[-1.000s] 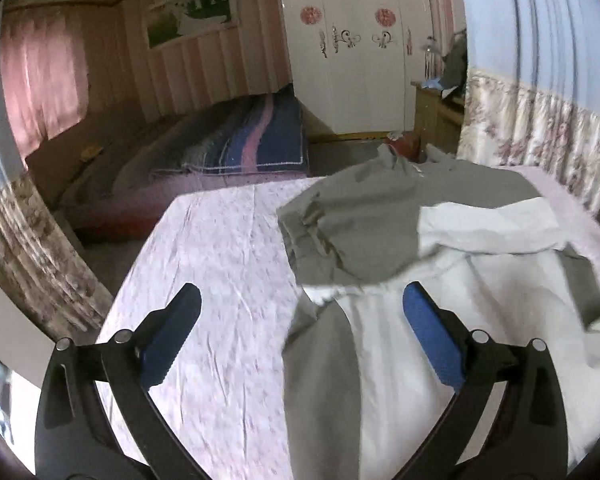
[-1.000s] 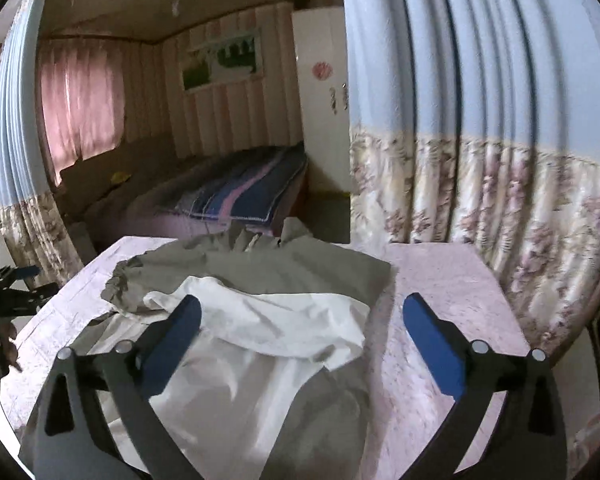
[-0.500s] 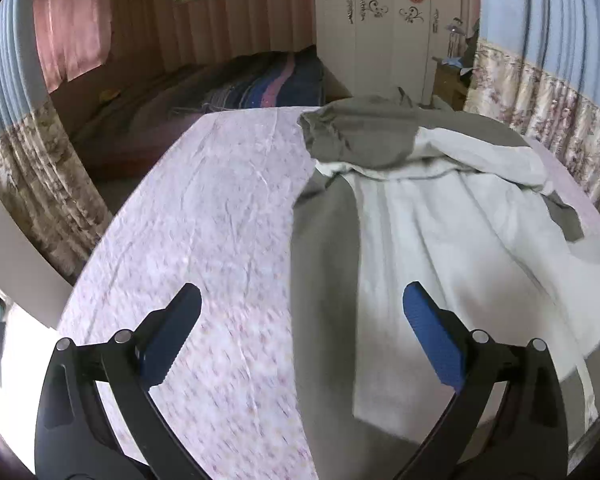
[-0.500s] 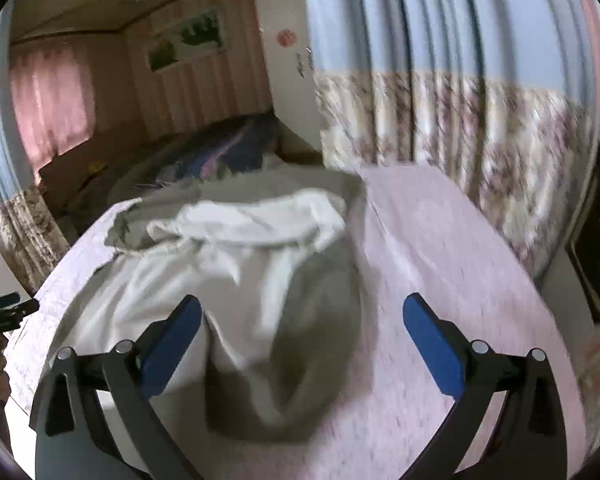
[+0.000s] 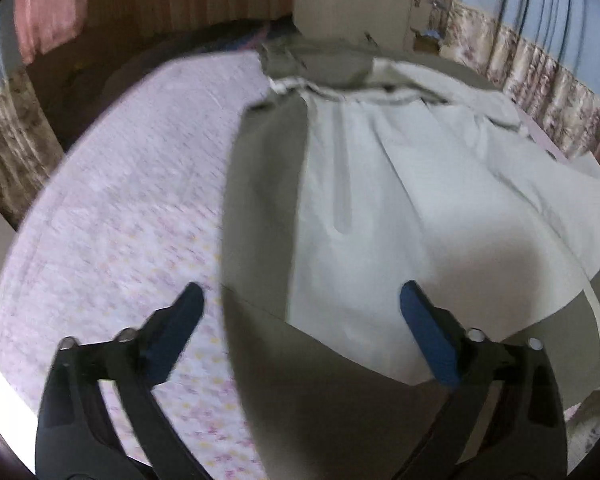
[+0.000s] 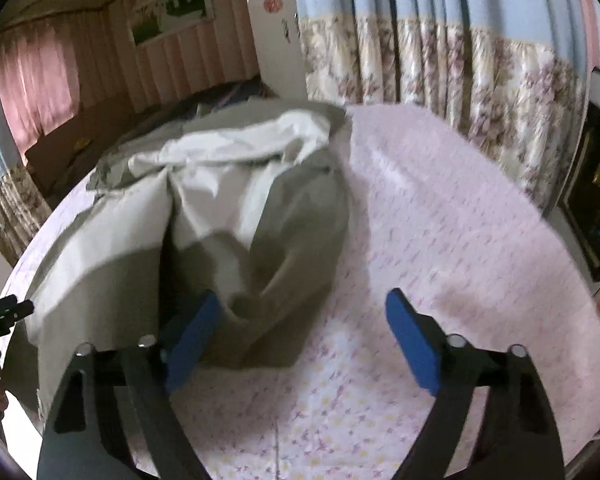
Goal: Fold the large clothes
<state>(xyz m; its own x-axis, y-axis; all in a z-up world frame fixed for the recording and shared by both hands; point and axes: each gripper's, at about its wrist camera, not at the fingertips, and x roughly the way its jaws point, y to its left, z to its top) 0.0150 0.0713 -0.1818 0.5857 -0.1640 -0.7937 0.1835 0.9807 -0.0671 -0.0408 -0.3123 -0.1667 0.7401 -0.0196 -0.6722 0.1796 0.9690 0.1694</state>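
On the tabletop (image 6: 460, 208) at our twelve o'clock lies the coat (image 5: 380, 184); our left gripper (image 5: 300, 308) and right gripper (image 6: 304, 312) straddle its near hem corners, empty, jaws closing to lift.

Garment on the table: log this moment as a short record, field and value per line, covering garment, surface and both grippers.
garment: olive and white garment, spread lining-up, rumpled at the far end
surface: table under a pink floral cloth
left gripper: jaws closing, straddling the garment's near olive edge, pads not on it
right gripper: jaws closing over the garment's bunched near corner, nothing pinched yet
background: floral curtain, a bed behind
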